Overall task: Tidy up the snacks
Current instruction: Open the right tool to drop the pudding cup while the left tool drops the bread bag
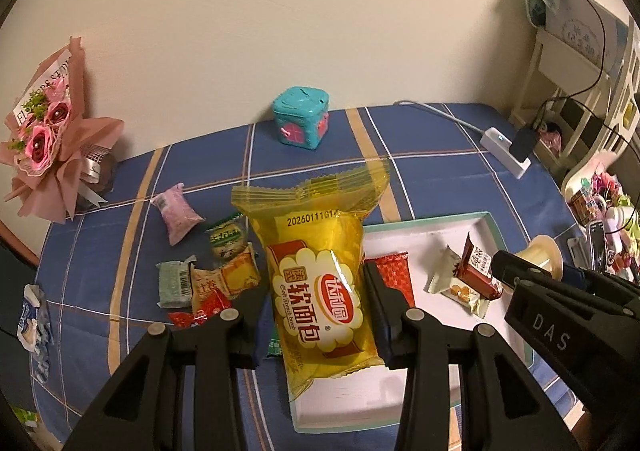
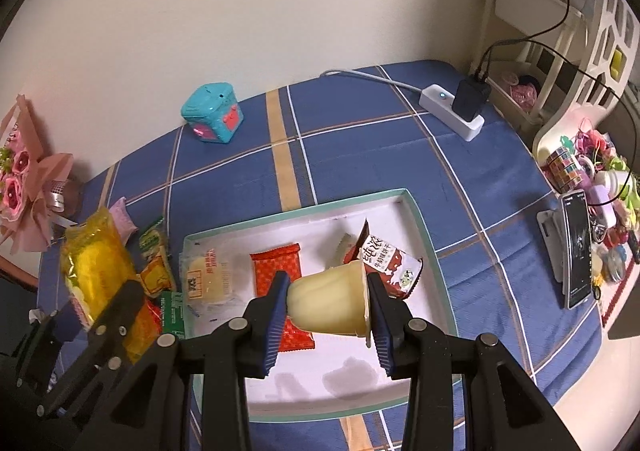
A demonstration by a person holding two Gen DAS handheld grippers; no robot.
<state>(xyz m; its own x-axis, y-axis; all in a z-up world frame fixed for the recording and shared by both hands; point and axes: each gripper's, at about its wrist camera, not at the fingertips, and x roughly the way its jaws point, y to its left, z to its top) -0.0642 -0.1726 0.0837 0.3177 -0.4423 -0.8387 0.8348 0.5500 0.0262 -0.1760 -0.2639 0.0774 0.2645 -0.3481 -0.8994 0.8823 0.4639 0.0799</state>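
My left gripper [image 1: 316, 315] is shut on a yellow soft-bread packet [image 1: 320, 275] and holds it upright above the left edge of the white tray [image 1: 432, 227]. The packet also shows at the left of the right wrist view [image 2: 96, 271]. My right gripper [image 2: 328, 307] is shut on a cream pudding cup [image 2: 332, 303], held on its side above the tray [image 2: 424, 235]. In the tray lie a red packet [image 2: 276, 263], a round bread packet [image 2: 208, 279] and a brown biscuit packet [image 2: 388, 259]. Several small snack packets [image 1: 208, 271] lie on the blue cloth left of the tray.
A teal cube toy [image 1: 302, 123] stands at the back by the wall. A pink paper bouquet [image 1: 48, 139] is at the far left. A white power strip with a black charger [image 2: 460, 103] lies back right. A phone [image 2: 576, 247] and trinkets sit at the right edge.
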